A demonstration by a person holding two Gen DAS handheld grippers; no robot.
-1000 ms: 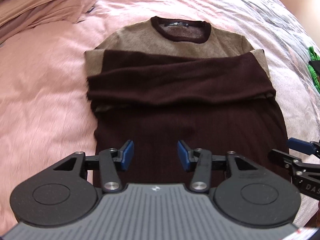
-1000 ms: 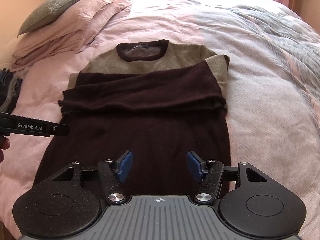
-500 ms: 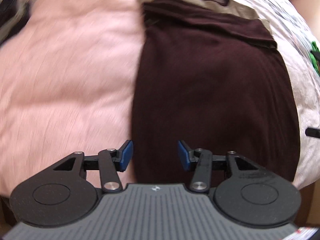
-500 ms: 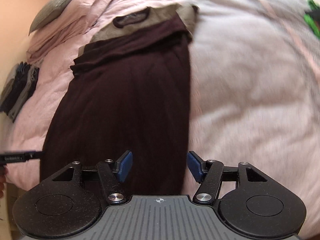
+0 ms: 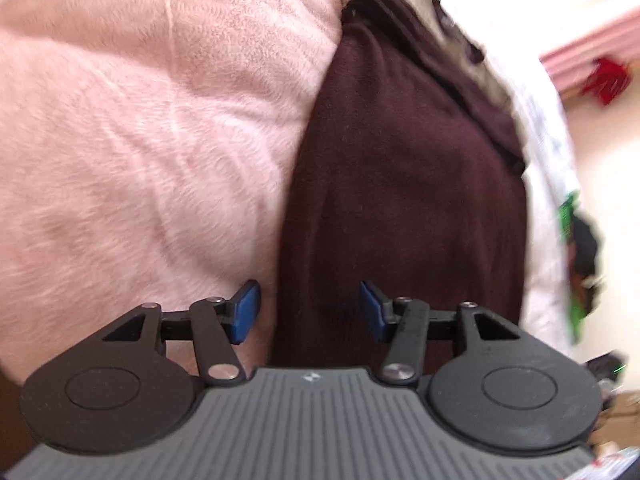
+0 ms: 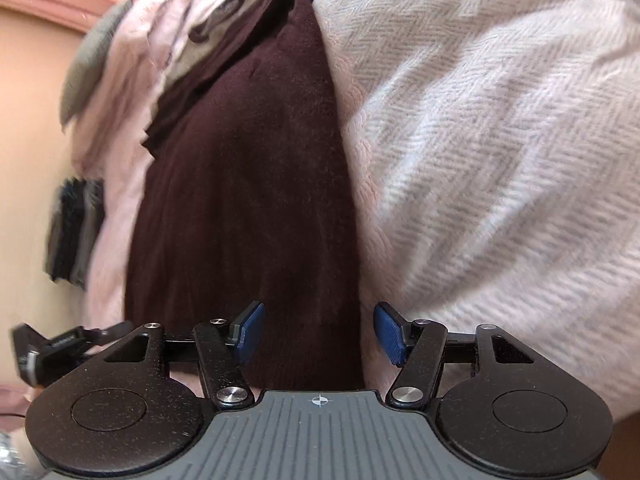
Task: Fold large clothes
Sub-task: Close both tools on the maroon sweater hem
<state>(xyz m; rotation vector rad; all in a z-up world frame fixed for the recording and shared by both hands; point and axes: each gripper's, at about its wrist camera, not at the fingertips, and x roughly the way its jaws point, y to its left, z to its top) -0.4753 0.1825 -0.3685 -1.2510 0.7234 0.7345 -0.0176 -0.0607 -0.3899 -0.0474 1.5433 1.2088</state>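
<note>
The left gripper (image 5: 308, 308) is standing with its blue pads apart, and its jaws have just been opening a little wider; nothing is being pinched between them. Through the gap between its fingers, the left side edge of the dark maroon sweater (image 5: 408, 184) is showing near the hem, with the left pad over the pink bedcover (image 5: 140, 140) and the right pad over the knit. Beyond the fingertips the sweater is running away up the bed, its folded sleeves and tan shoulder panel lying at the far end. Farther right of the fingers, past the sweater, a pale patterned blanket (image 5: 548, 200) is lying, with a green and black item (image 5: 580, 248) at its edge.

The right gripper (image 6: 316, 330) is also holding its pads wide apart with nothing clamped. Between its fingers the sweater's (image 6: 248, 200) right side edge is lying near the hem, the left pad over the maroon cloth and the right pad over a pale herringbone blanket (image 6: 500, 140). Ahead of the fingers the garment is stretching toward its tan collar end. Just left of this gripper's left finger, part of the other gripper is poking into view. Farther left, a stack of dark folded clothes (image 6: 76, 232) is sitting blurred, and a grey pillow (image 6: 96, 52) is lying beyond it.
</note>
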